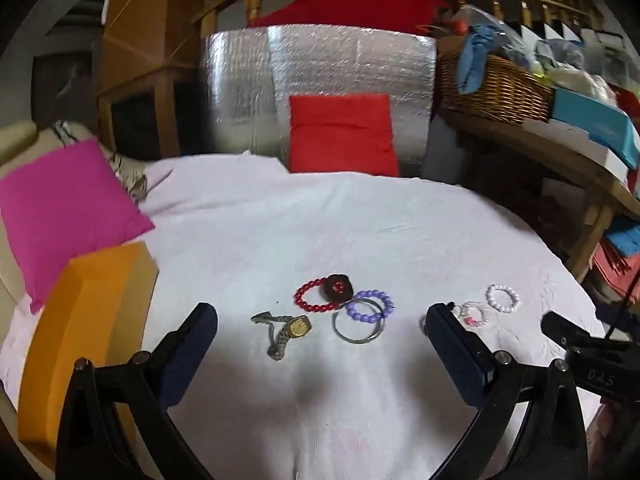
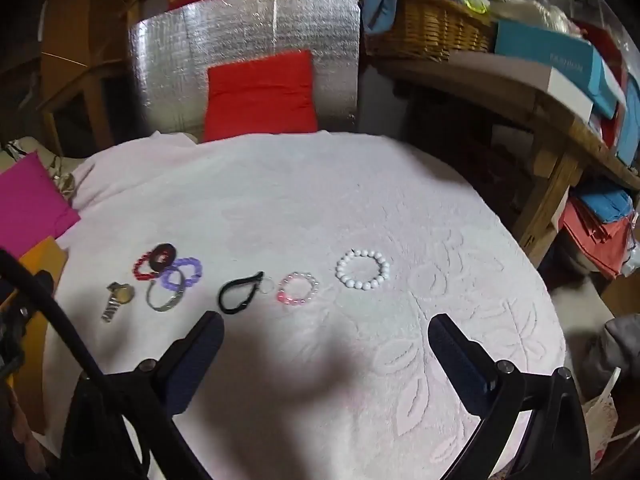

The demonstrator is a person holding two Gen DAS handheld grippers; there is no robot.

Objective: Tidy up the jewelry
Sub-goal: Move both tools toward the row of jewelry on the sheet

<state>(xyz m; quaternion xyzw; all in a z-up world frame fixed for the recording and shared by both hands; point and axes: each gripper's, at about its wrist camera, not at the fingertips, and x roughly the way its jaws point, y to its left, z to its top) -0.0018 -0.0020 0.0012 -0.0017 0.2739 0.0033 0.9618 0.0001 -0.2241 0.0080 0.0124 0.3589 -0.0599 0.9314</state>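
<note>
Jewelry lies on a pale pink cloth (image 1: 280,220). In the left wrist view: a gold-faced watch (image 1: 294,326), a red bead bracelet (image 1: 308,300), a dark red flower piece (image 1: 338,286), a purple bead bracelet (image 1: 370,304), a silver bangle (image 1: 358,326), a pink bracelet (image 1: 474,316), a white bead bracelet (image 1: 502,298). My left gripper (image 1: 322,354) is open and empty, just short of the watch. In the right wrist view a black loop strap (image 2: 240,292), the pink bracelet (image 2: 298,288) and the white bracelet (image 2: 362,270) lie in a row. My right gripper (image 2: 326,358) is open and empty.
An orange box (image 1: 84,332) and a magenta cushion (image 1: 60,208) lie at the left. A red cushion (image 1: 342,132) leans on a silver foil panel (image 1: 320,64) at the back. A wicker basket (image 1: 492,88) and boxes sit on a wooden shelf (image 2: 560,120) at the right.
</note>
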